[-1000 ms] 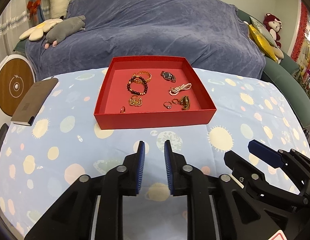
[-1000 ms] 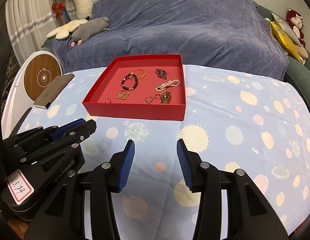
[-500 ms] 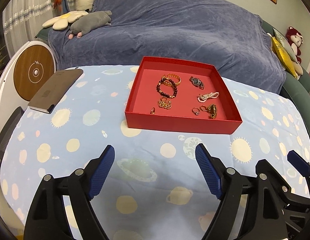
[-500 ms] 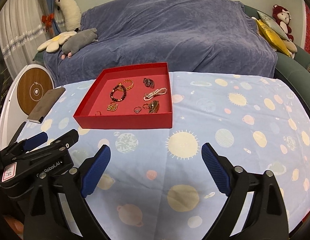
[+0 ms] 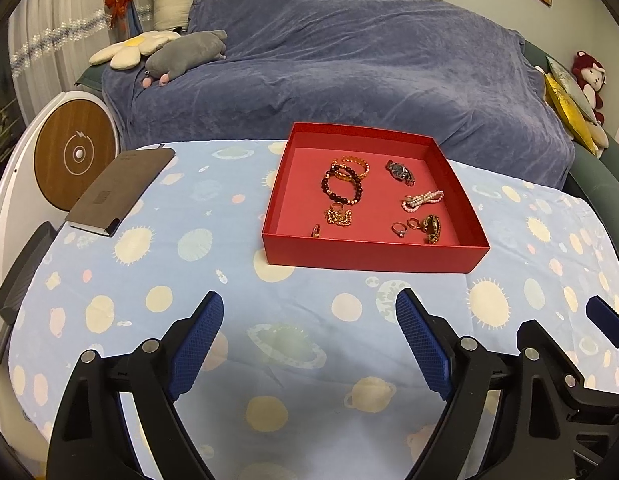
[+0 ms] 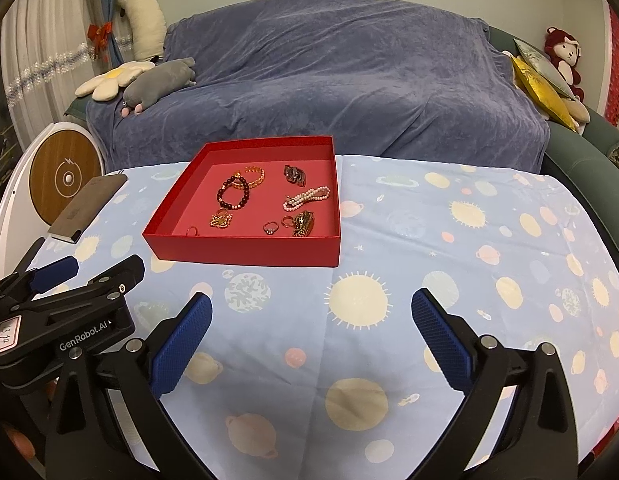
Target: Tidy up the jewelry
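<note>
Hovering wide apart and empty: left claw (image 5: 309,344), right claw (image 6: 311,340). Ahead lies red tray (image 5: 373,258) of jewelry, right-forward of left, left-forward of right, roughly equally near.

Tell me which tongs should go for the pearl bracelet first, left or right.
Right, probably. The pearl bracelet lies in the red box's right half, nearer the right tongs. Both tongs are open and empty; the left tongs face the box's left side.

The left gripper (image 5: 309,344) and the right gripper (image 6: 311,344) sit side by side at the near edge. Both have their jaws spread wide and hold nothing.
</note>
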{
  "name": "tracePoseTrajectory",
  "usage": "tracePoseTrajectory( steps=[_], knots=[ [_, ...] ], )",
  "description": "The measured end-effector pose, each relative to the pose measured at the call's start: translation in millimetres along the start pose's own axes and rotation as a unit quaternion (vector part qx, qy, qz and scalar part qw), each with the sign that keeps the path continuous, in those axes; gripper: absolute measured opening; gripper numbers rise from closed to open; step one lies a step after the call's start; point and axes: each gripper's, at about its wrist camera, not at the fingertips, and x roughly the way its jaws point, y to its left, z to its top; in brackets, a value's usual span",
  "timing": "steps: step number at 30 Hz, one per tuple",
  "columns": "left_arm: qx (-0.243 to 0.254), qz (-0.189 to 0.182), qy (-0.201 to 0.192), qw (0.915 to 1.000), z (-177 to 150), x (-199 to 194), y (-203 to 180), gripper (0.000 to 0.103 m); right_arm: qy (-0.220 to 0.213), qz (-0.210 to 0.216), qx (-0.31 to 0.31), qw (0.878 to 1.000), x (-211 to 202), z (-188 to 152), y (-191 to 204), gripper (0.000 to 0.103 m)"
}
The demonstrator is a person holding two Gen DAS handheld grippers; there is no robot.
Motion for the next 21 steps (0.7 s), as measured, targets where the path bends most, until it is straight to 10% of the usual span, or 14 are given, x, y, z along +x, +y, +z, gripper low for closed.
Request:
tracePoseTrajectory(
  steps=[21],
  knots=[
    [0.004,0.009,-0.003,0.9999,-0.8,-2.0,1.2,0.085,-0.001,-0.002,-0.002,1.000,-1.0,-2.2,1.0,0.098]
  ],
)
